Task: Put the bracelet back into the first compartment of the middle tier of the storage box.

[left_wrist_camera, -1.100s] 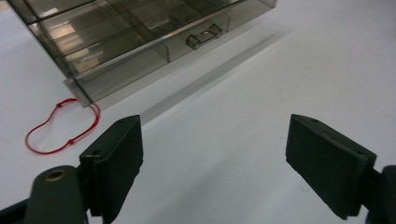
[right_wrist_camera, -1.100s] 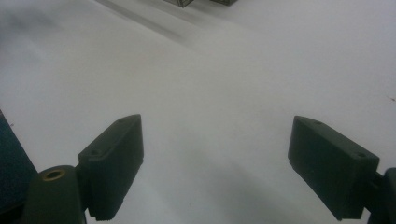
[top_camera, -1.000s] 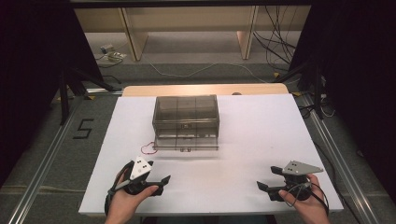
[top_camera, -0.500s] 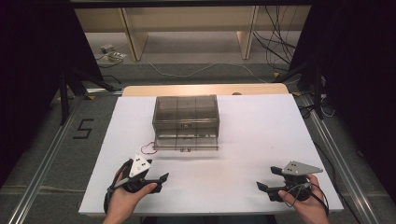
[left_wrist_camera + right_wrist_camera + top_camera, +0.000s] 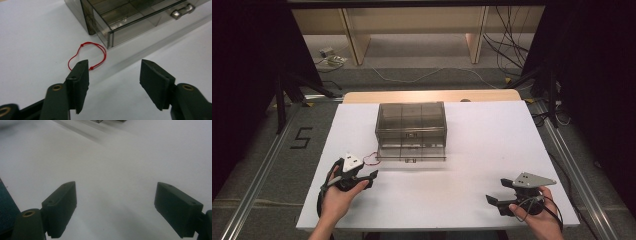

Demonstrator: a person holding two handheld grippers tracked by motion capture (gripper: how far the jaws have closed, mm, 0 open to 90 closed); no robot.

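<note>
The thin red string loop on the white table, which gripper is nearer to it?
Left. The left gripper sits just short of the thin red string loop, open; the right gripper is far across the white table.

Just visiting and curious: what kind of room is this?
Probably a lab recording station: a white table on floor rails, loose cables behind, and a person holding a cabled tool in each hand.

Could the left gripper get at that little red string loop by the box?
Probably yes. The left gripper is open, and the red string loop lies flat on the white table just ahead, beside the pulled-out drawer, with nothing between.
</note>
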